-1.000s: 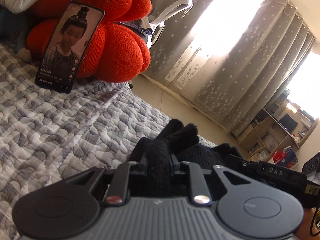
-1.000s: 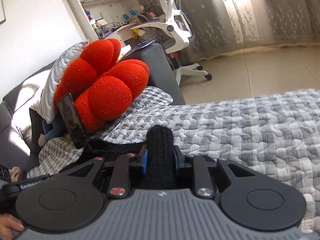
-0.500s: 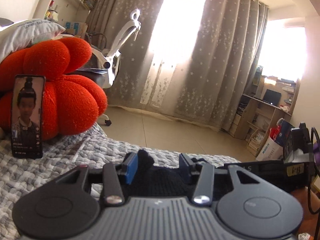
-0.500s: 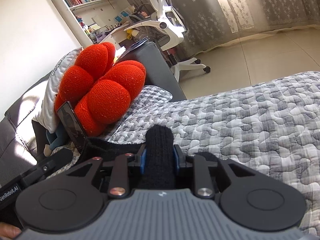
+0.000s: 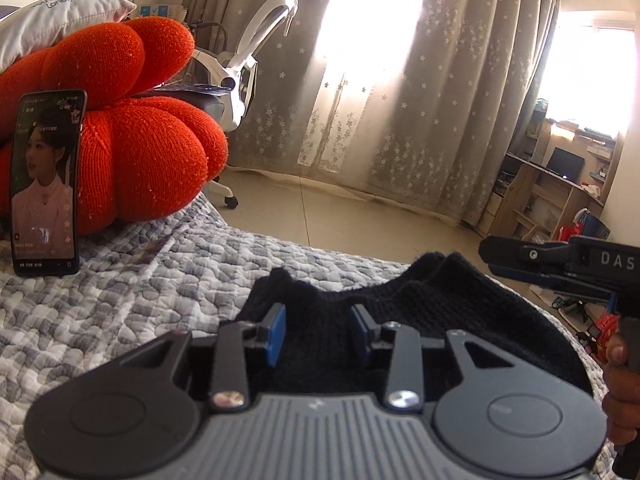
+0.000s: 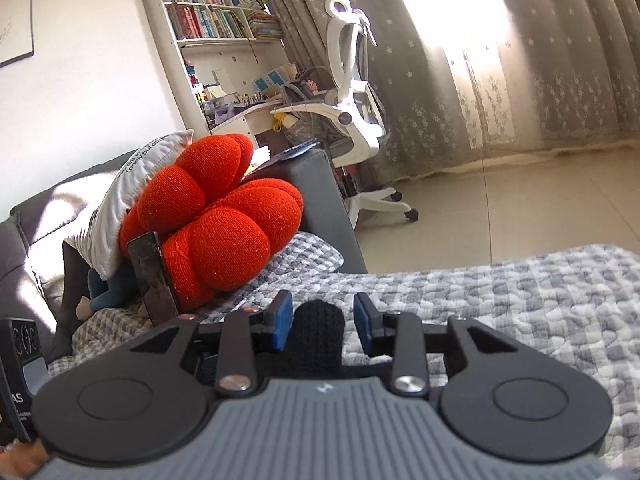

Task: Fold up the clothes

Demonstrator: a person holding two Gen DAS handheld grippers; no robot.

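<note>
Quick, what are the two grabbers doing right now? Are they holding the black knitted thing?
Left gripper: open, over the black knit garment.
Right gripper: just opened; knit fold between the pads, not pinched.

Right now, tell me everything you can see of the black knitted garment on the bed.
The black knitted garment is a dark, thick, ribbed knit, wool-like, lying rumpled on the grey patterned quilt. Its far edge bunches into soft peaks. The left hand-held gripper hangs over it with blue pads apart, not pinching. In the right wrist view a rounded, finger-like end of it stands between the right hand-held gripper's pads, which have just opened off it.
</note>
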